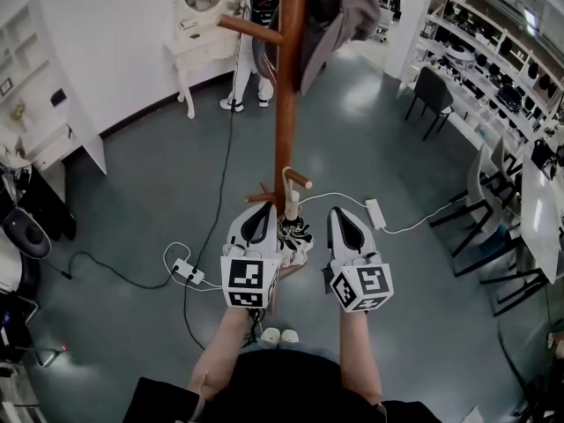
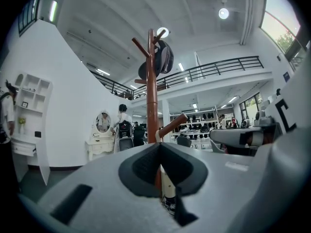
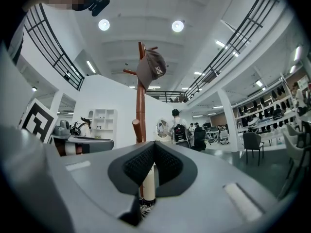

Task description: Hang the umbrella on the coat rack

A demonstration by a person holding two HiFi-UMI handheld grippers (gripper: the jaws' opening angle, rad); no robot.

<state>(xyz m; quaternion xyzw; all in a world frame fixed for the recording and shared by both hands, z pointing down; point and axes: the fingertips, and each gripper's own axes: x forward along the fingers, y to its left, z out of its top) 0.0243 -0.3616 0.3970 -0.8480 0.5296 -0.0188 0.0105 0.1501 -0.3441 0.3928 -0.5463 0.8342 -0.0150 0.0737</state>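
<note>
Both my grippers are held low at the foot of the rack (image 1: 286, 86) (image 2: 152, 91) (image 3: 141, 96), side by side, with the umbrella (image 1: 293, 229) (image 2: 168, 186) (image 3: 148, 183) between them. The left gripper (image 1: 260, 211) (image 2: 159, 147) has its jaws together, tips meeting, and nothing is pinched in them. The pole and the umbrella's pale handle show only through the gap lower down. The right gripper (image 1: 339, 214) (image 3: 154, 144) is closed the same way and carries nothing. The handle shows behind its jaws too.

The umbrella is folded, its patterned cloth bunched low and its handle upright, close against the pole. The handle's top reaches the low peg (image 1: 300, 181) (image 2: 172, 126) (image 3: 137, 127). A thin white loop runs up beside that peg, but I cannot tell whether it is hooked over it. Neither gripper touches the umbrella in the head view.

A grey cap (image 1: 339, 16) (image 2: 163, 57) (image 3: 151, 67) hangs at the rack's top. On the floor to my left lies a power strip (image 1: 188, 271) with a white cable trailing off. A person (image 1: 247, 77) stands beyond the rack by a white dressing table (image 1: 198, 47).
</note>
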